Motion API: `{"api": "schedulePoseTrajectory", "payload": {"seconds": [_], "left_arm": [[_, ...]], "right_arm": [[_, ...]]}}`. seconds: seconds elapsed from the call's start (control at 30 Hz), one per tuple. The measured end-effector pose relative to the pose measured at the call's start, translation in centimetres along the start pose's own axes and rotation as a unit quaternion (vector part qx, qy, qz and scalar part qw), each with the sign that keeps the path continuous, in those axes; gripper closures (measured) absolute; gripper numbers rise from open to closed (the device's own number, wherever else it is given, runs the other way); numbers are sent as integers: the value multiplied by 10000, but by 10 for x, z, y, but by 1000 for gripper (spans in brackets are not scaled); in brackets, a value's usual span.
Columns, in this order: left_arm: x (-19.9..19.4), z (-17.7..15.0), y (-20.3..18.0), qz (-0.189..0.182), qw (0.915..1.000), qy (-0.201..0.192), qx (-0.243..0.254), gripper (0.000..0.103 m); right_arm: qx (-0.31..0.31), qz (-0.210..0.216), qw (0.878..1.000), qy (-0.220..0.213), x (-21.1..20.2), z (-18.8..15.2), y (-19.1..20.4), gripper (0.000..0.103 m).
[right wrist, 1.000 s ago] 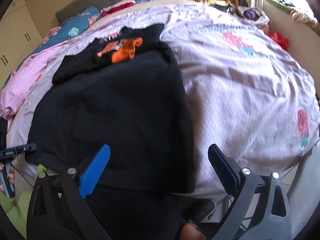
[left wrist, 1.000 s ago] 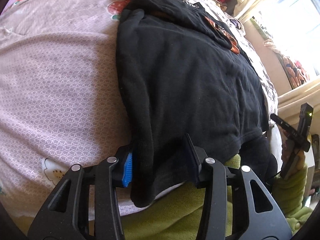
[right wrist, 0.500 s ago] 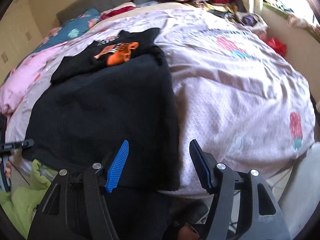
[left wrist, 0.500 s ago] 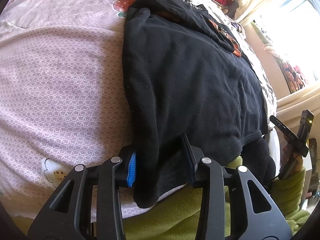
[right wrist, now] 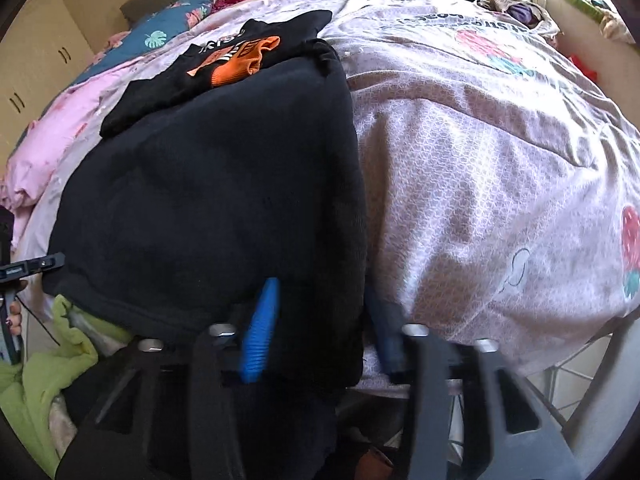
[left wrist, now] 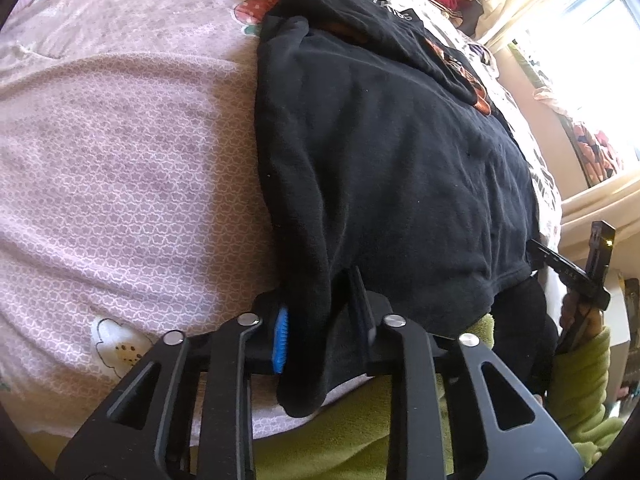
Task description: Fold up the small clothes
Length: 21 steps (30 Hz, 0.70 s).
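Left wrist view: a black fleece garment (left wrist: pixel 400 168) lay spread over a pink patterned bedsheet (left wrist: pixel 120 160), running from 12 o'clock down to 6 o'clock
Left gripper (left wrist: pixel 320 332): its jaws were closing with the garment's near-left hem corner bunched between the blue pad and the black one; the pads pressed the cloth, likely to pin that corner for a fold
Other black shirt with orange print (left wrist: pixel 452 56): lay at 1 o'clock, touching the fleece garment's far end
Right wrist view: the same garment (right wrist: pixel 208 208) filled the left half, its right edge hanging over the bed's front at 6 o'clock
Right gripper (right wrist: pixel 316 328): jaws drawn in on the near-right hem corner, cloth pinched between them, though blur hid the contact
Judgement: both near corners were held so the hem could be carried toward 12 o'clock together
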<state>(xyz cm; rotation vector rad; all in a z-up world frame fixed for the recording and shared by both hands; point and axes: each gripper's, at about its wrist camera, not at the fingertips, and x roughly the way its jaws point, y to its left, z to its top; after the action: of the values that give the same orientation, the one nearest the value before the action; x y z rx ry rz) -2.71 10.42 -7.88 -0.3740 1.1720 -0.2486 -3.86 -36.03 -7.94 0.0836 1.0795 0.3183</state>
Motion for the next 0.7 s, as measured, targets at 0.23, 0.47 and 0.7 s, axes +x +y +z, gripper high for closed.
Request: {"api": "schedulePoseTrajectory", "payload": {"seconds": [0.23, 0.47, 0.7], "left_arm": [[-33, 19, -12, -28, 9982, -562, 217, 100], [-62, 38, -20, -148, 9941, -1034, 304, 101], [-81, 58, -20, -242, 9885, -1470, 264, 101]], "right_arm": [[-143, 209, 9980, -584, -35, 11, 14, 96], [25, 454, 9904, -1306, -68, 31, 20, 96], [141, 387, 9824, -1822, -92, 62, 28, 96]]}}
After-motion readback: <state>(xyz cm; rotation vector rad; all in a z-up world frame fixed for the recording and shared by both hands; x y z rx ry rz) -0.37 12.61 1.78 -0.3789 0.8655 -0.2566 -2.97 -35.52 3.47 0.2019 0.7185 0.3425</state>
